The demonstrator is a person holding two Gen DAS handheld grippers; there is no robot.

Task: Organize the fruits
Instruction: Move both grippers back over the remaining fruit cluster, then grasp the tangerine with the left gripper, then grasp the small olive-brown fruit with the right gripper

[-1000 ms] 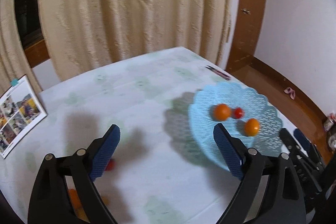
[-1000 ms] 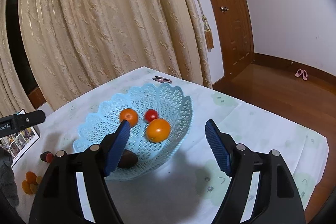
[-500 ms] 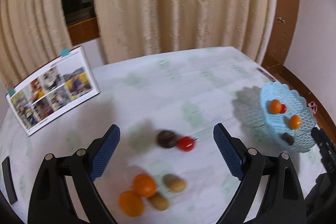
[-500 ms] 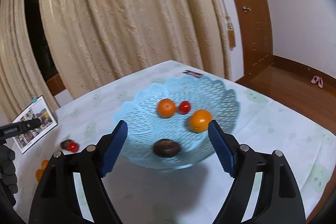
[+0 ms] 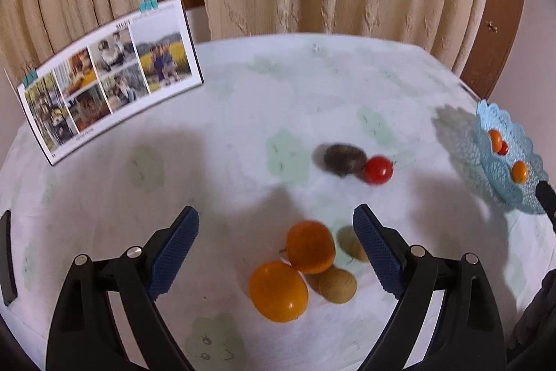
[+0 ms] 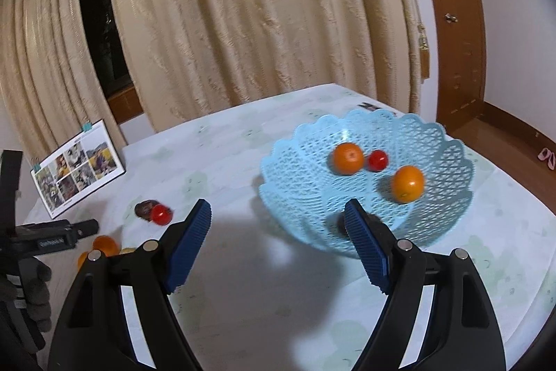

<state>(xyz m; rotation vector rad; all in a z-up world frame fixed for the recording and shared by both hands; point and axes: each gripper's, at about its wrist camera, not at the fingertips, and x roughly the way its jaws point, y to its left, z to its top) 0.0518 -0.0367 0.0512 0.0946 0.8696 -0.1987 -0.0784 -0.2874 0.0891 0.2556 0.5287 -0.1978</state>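
My table (image 5: pixel 243 113) carries the blue basket (image 6: pixel 312 183) at its right; left of it lie a dark fruit (image 5: pixel 344 159) touching a tomato (image 5: pixel 378 169), two oranges (image 5: pixel 311 246), two kiwis (image 5: pixel 337 285), and farthest left a photo card (image 5: pixel 107 75).

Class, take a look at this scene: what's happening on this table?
Someone is sorting fruit into a blue basket. The left gripper hangs open above two oranges and small brown fruits on the table; a tomato and a dark fruit lie beyond. The right gripper is open and empty by the basket, which holds several fruits.
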